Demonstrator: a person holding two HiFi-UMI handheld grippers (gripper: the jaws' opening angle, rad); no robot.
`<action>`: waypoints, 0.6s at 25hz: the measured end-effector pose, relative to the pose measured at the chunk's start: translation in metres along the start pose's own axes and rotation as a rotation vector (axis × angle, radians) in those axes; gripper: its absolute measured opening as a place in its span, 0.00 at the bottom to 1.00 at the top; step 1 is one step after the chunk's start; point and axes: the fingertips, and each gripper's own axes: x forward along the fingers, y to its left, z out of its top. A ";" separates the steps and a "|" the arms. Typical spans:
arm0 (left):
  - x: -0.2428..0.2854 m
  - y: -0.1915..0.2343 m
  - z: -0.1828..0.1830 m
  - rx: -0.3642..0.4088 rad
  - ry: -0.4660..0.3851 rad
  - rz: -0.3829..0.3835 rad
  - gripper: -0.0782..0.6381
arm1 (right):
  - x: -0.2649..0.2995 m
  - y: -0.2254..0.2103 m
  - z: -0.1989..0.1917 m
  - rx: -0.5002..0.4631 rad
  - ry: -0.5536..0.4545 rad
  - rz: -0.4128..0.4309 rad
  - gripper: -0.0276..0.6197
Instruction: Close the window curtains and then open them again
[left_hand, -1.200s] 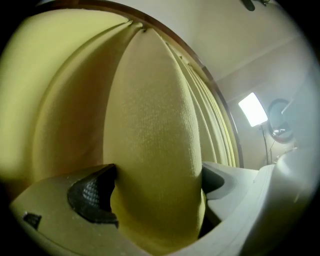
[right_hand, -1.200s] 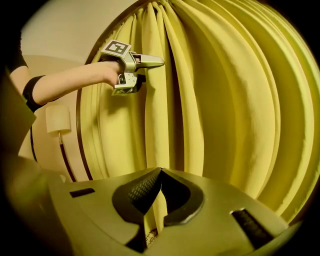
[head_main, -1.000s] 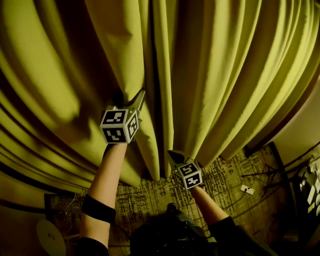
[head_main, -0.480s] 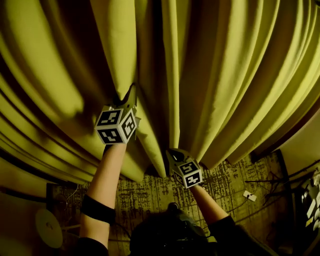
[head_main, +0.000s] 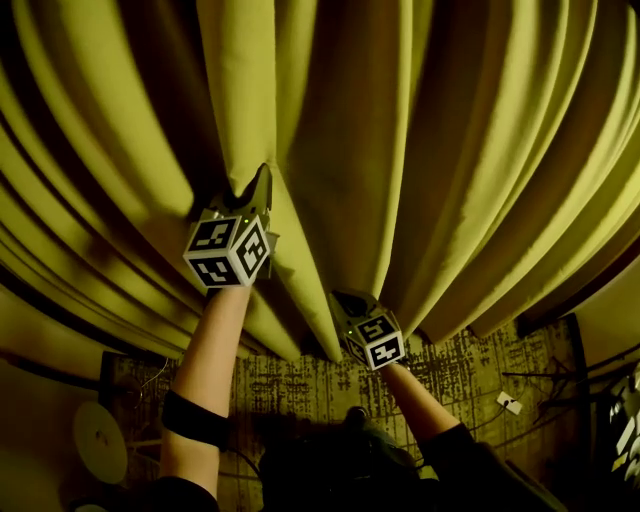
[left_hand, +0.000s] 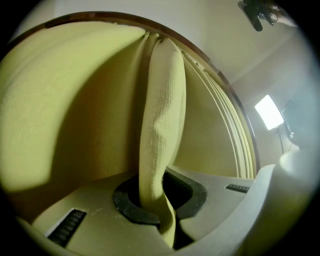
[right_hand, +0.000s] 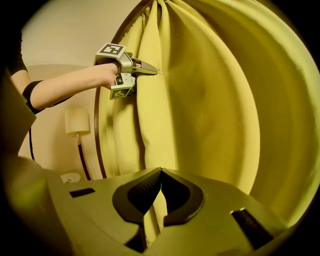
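Note:
Yellow-green curtains (head_main: 470, 150) hang in deep folds across the head view. My left gripper (head_main: 261, 178) reaches up at centre left and is shut on a narrow vertical fold of curtain (left_hand: 161, 120), which runs down between its pads (left_hand: 131, 210). From the right gripper view that same left gripper (right_hand: 152, 71) shows pinching the fold's edge. My right gripper (head_main: 341, 298) sits lower and to the right, at the hem. Its tips (right_hand: 160, 172) meet on a thin curtain edge (right_hand: 150, 140) that continues down between the jaws.
A patterned rug (head_main: 300, 380) lies below the hem, with cables (head_main: 530, 375) at the right and a pale round object (head_main: 100, 440) at the left. A floor lamp (right_hand: 77, 122) stands by the wall. A brown curtain rail (left_hand: 100, 17) arcs overhead, and a ceiling light (left_hand: 268, 111) glows at the right.
My left gripper has swung leftward with the fold. The narrow dark slit between the two curtains has widened into a broad shaded hollow. The right gripper has shifted slightly along the hem.

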 end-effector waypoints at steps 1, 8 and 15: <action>-0.005 0.010 0.002 -0.006 -0.007 -0.002 0.13 | 0.007 0.005 0.005 -0.006 -0.007 -0.006 0.05; -0.037 0.079 0.011 -0.046 -0.032 -0.028 0.12 | 0.057 0.064 0.033 -0.027 -0.032 0.013 0.05; -0.079 0.152 0.027 -0.063 -0.067 0.008 0.12 | 0.104 0.117 0.044 -0.048 -0.019 0.049 0.05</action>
